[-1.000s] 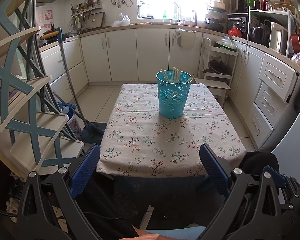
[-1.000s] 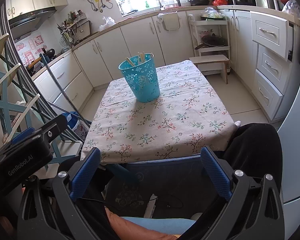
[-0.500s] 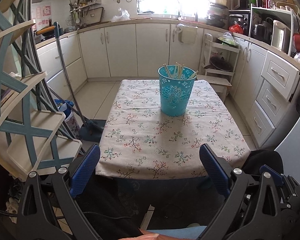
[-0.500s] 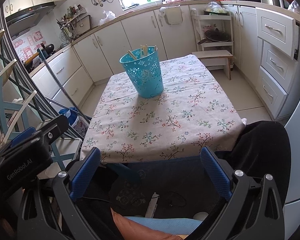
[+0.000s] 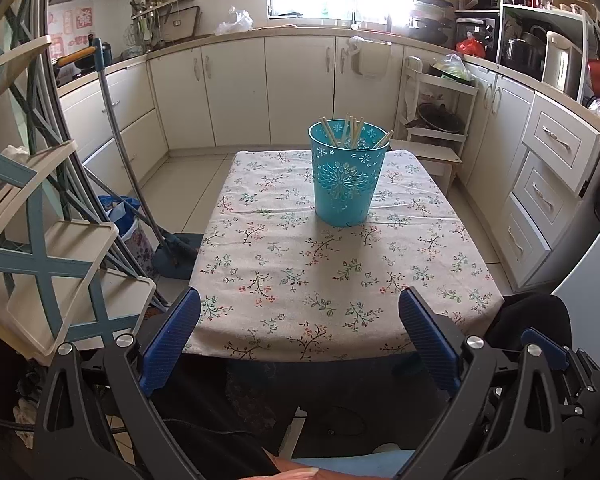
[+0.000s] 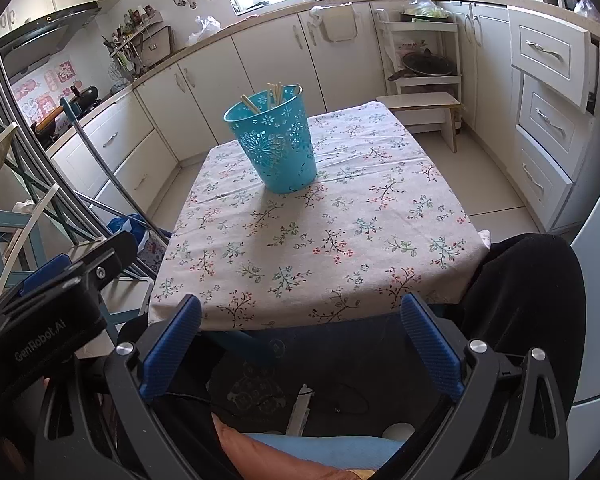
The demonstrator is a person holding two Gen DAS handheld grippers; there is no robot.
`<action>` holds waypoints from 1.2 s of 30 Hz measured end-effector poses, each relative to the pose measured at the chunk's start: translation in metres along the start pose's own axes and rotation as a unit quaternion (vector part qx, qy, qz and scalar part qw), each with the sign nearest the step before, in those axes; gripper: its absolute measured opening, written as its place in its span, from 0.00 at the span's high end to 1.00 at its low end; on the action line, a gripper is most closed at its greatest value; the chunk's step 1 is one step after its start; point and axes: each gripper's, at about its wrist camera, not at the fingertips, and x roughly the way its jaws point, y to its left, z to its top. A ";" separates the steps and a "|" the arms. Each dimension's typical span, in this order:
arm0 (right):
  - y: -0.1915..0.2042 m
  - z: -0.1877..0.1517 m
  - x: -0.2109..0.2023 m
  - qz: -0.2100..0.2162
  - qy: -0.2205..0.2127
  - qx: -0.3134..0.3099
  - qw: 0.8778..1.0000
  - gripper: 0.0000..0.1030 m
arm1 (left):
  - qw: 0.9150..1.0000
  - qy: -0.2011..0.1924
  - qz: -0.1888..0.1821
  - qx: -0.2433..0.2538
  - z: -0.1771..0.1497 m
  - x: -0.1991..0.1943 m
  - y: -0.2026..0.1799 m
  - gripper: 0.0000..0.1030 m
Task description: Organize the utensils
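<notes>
Both tongs, left [image 5: 299, 334] and right [image 6: 299, 340], hang released and empty short of the table's [image 5: 300, 280] near edge. The chopsticks [image 5: 350, 132] stand in the blue basket [image 5: 346, 176] at upper centre of the frame. To reach them well, I judge, bring one pair in high over the rim and clench a single stick near its top.

Floral tablecloth [image 5: 300, 280], white cabinets [image 5: 235, 92]

One turquoise basket [image 5: 346, 176] stands toward the far edge of one floral-clothed table [image 5: 283, 280], holding about seven wooden chopsticks [image 5: 350, 132], the exact count unclear. Two grippers, left gripper [image 5: 299, 332] and right gripper [image 6: 299, 336], sit at the near edge.
</notes>
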 end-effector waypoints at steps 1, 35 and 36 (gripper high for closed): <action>0.000 0.000 -0.002 -0.001 -0.002 0.000 1.000 0.07 | 1.000 -0.002 -0.001 0.000 0.000 -0.001 0.000 0.07; -0.015 -0.007 -0.018 0.002 -0.023 0.015 1.000 0.07 | 1.000 -0.016 0.009 -0.019 -0.005 -0.018 0.004 0.07; -0.015 -0.007 -0.017 0.002 -0.023 0.014 1.000 0.07 | 1.000 -0.016 0.008 -0.020 -0.005 -0.018 0.004 0.07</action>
